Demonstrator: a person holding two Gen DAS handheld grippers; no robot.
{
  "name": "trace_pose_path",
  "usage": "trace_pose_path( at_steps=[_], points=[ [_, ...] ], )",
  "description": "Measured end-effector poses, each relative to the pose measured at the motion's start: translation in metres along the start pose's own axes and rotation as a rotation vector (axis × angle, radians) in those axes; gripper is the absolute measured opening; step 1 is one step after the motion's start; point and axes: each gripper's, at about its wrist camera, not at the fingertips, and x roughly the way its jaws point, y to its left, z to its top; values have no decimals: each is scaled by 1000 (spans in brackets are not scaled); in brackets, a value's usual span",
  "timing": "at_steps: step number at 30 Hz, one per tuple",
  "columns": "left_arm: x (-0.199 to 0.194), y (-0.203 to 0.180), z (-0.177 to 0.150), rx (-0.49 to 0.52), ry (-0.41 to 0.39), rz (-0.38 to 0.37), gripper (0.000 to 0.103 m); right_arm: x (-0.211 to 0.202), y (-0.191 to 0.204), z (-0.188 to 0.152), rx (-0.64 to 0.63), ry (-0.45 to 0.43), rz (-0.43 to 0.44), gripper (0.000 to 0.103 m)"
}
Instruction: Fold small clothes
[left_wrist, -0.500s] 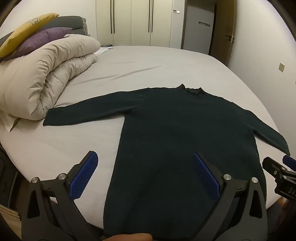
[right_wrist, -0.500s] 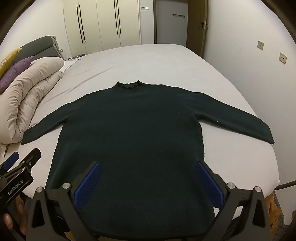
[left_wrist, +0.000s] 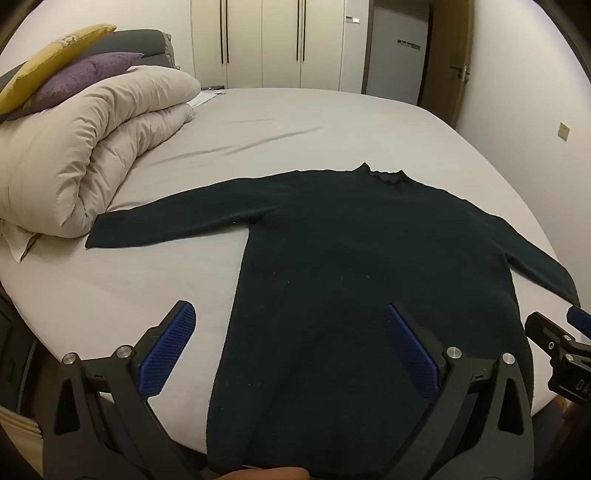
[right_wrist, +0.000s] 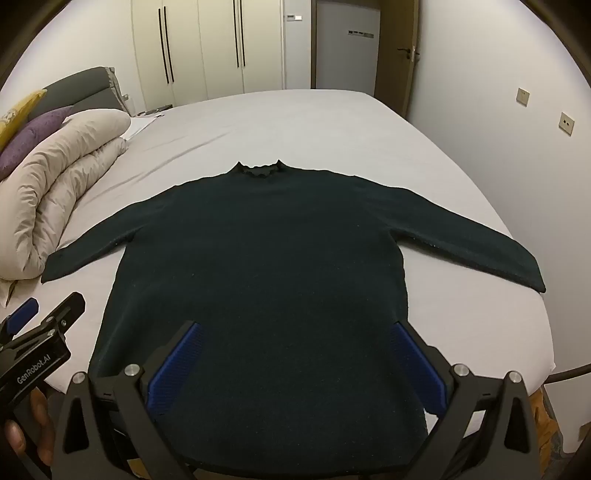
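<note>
Nothing changed from half a second ago: dark sweater flat, both grippers hovering, fold not started.
Dark sweater (right_wrist: 258, 280) lies face-flat on the grey bed (right_wrist: 314, 125), collar far, hem at near edge, both sleeves out to left and right. Left gripper (left_wrist: 288, 332) and right gripper (right_wrist: 295, 347) hang over the hem, jaws spread wide, nothing between them. Rolled duvet (left_wrist: 92, 155) sits far left, just beside the left cuff. Likely next: grab a sleeve.

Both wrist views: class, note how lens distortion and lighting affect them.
Left wrist view: fisheye bends the bed edge into a curve, corners go black; right wrist view: same bowing, and the dark sweater loses knit detail under soft, even room light.
</note>
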Motion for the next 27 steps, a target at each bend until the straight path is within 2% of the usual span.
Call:
trace_pose_path(
  at_steps=[27],
  points=[
    [5,-1,-4,4,11,6,103,0,3,0,-6,4,3,103]
  ],
)
